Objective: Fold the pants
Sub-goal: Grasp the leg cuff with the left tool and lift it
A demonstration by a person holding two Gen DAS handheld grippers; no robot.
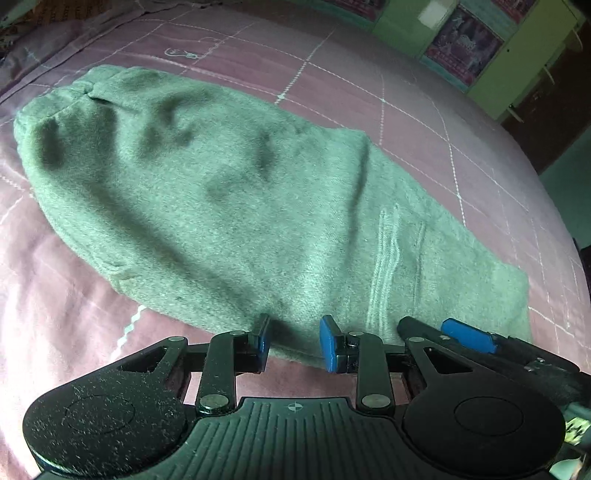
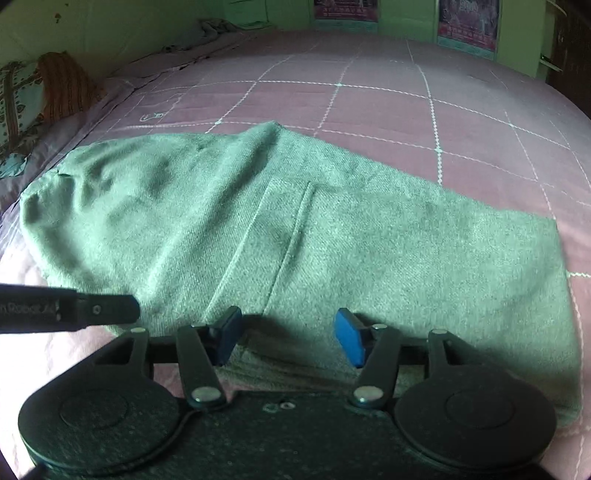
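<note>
The green pants lie folded lengthwise on the pink bed cover, with the waistband at the far left and the leg ends at the right. My left gripper hovers over their near edge, its blue pads a little apart with nothing pinched between them. In the right wrist view the pants fill the middle. My right gripper stands open over the same near edge, closer to the leg ends. The two grippers are side by side: a black finger of the left one shows at the left edge.
The checked pink cover stretches far beyond the pants. A patterned pillow lies at the bed's far left. Green cupboards with posters stand behind the bed, and crumpled cloth sits in the far corner.
</note>
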